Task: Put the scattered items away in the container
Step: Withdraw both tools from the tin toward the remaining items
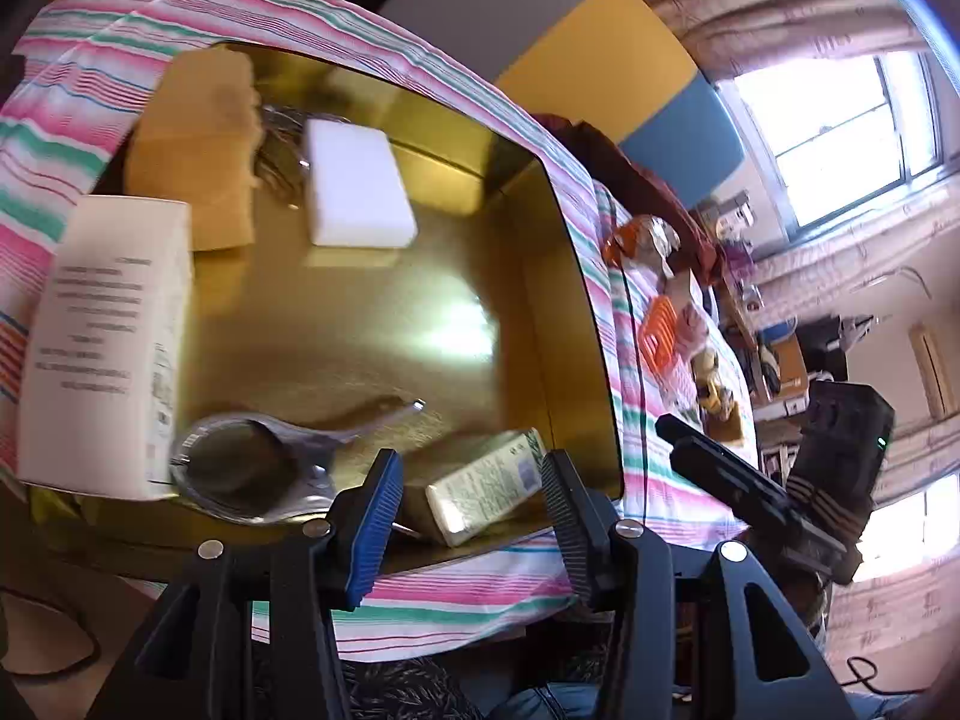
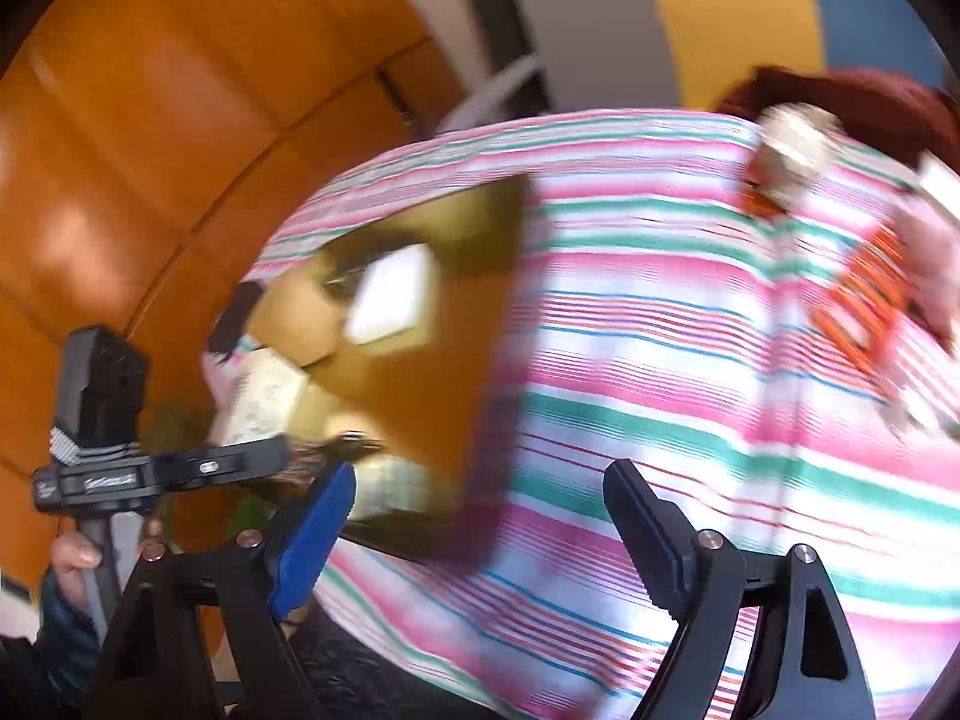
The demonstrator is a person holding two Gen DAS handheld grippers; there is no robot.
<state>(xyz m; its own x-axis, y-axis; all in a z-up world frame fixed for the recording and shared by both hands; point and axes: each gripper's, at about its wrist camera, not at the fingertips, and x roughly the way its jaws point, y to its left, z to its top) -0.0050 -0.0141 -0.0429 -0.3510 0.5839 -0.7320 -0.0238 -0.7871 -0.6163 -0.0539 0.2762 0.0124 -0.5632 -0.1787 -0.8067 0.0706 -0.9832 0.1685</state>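
Grippers, two. Left gripper (image 1: 468, 498): fingers spread, nothing pinched, poised at the near rim of the gold tin (image 1: 576, 300). Small pale-green packet (image 1: 486, 486) lies between the fingers, inside the tin's near corner, apparently untouched. Right gripper (image 2: 480, 534): fingers spread wide, empty, over bare striped cloth (image 2: 660, 360); view blurred.

Tin contents, near to far: metal spoon (image 1: 252, 468), bowl toward camera; tall white printed box (image 1: 108, 336) at the left side; white foam block (image 1: 357, 183); tan sponge (image 1: 198, 138) in the far left corner, with wiry metal beside it.

Outside the tin, further right on the cloth: orange slotted item (image 1: 660, 336) among assorted small clutter, detail unclear.
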